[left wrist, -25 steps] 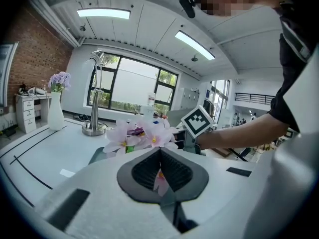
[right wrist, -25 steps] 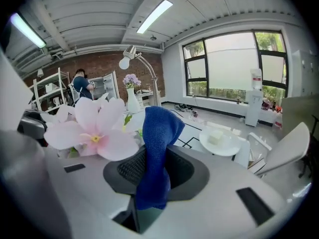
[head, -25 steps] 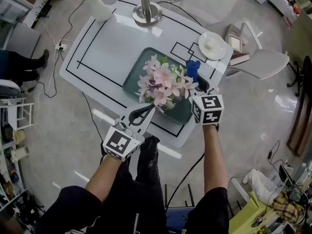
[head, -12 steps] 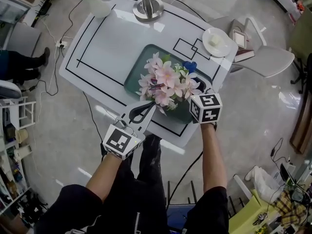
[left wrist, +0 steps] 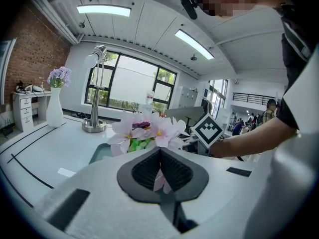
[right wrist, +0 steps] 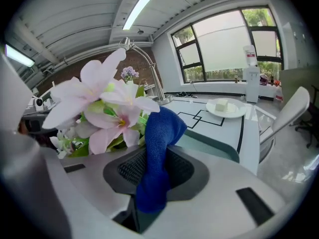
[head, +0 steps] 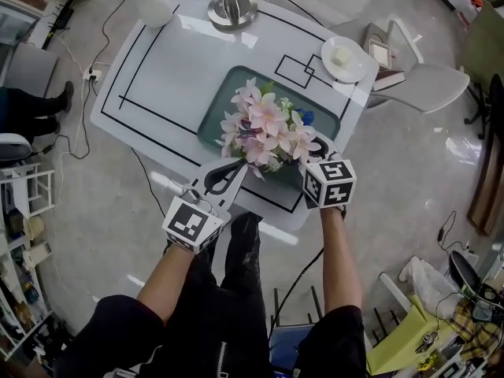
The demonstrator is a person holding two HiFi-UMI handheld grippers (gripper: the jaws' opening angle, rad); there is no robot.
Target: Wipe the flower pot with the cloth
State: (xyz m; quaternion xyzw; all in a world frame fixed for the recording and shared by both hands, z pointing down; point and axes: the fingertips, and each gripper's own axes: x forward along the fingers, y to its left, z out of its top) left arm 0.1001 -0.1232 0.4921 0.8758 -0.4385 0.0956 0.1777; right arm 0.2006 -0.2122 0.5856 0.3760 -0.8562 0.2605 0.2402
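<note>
Blue cloth [right wrist: 162,126] is clamped in your right claw [right wrist: 153,156], just beside the pink flowers [head: 264,128] that hide the flower pot in the teal tray [head: 220,105] on the desk [head: 173,69]. Your left claw [head: 240,166], jaws together, sits at the tray's near edge.

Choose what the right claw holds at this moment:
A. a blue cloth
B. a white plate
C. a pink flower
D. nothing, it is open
A: in the right gripper view, the right claw is shut on the blue cloth, which sticks up from between its jaws beside the pink flowers.
</note>
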